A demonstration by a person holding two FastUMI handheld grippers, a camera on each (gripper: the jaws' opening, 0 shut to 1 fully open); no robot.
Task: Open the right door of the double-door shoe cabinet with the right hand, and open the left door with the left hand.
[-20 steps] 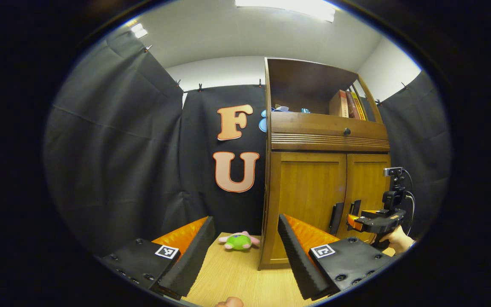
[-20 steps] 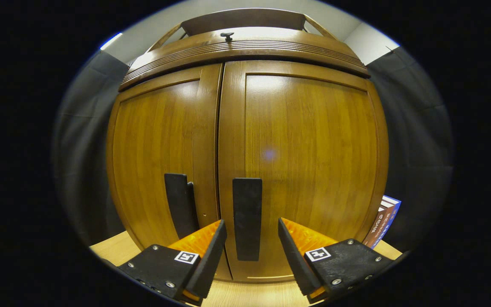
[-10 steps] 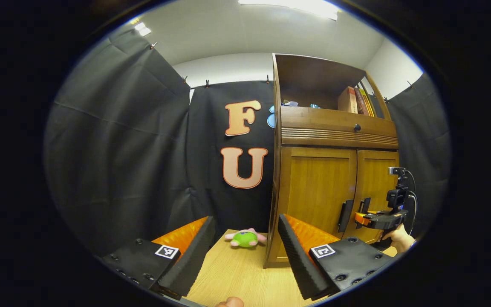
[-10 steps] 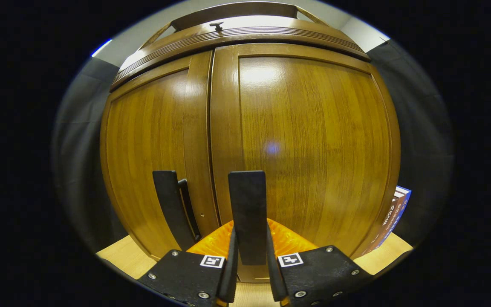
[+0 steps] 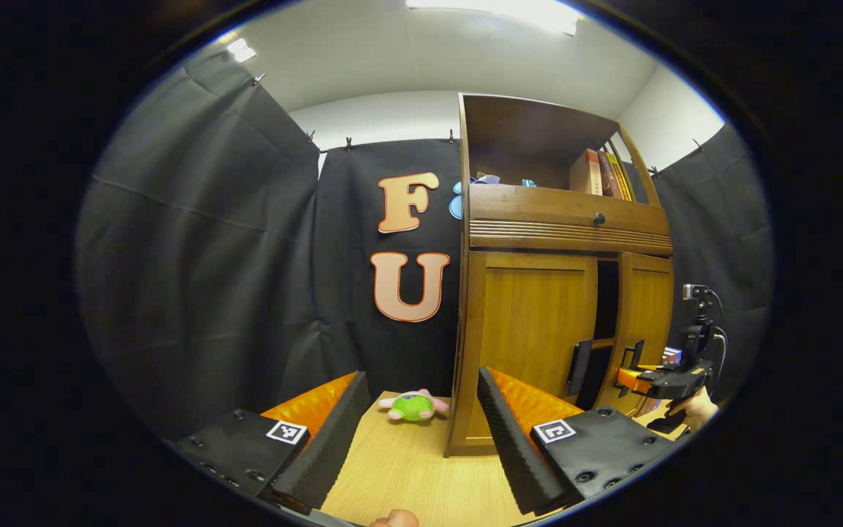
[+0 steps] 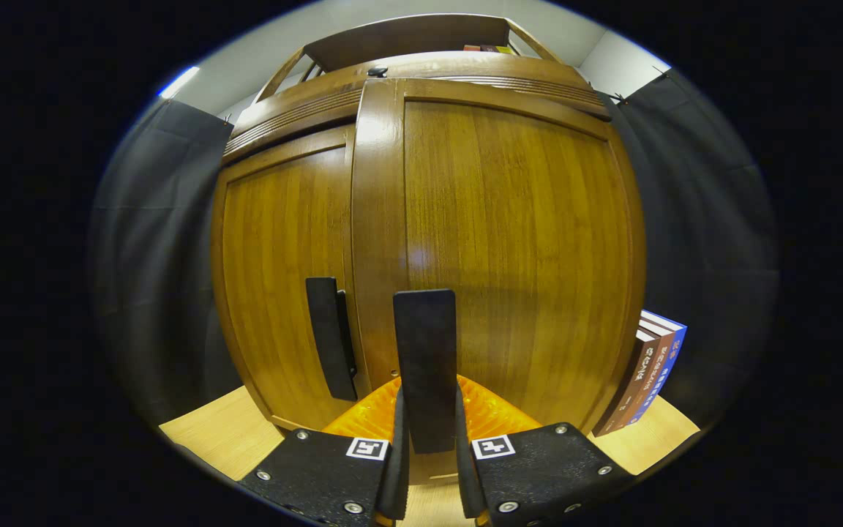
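Right door partly open, left door shut.
Right gripper point(image 6: 426, 468) clenched on the right door's handle point(image 6: 425, 366) to swing it; left gripper point(image 5: 421, 424) released, waiting above the desk point(image 5: 407, 468).

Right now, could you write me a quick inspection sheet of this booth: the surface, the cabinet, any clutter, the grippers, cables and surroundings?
Surface: light wooden tabletop; the cabinet stands on it.
Job's things: shoe cabinet; right door swung partly open, with a dark gap beside it in the left gripper view; left door shut, its handle untouched.
Clutter: green and pink plush toy beside the cabinet; books standing at its right side; more books on the top shelf.
Grippers: right gripper clamped on the right door handle; left gripper open, away from the cabinet.
Cables: a thin cable on the right gripper's rig.
Surroundings: black cloth walls, ceiling light.
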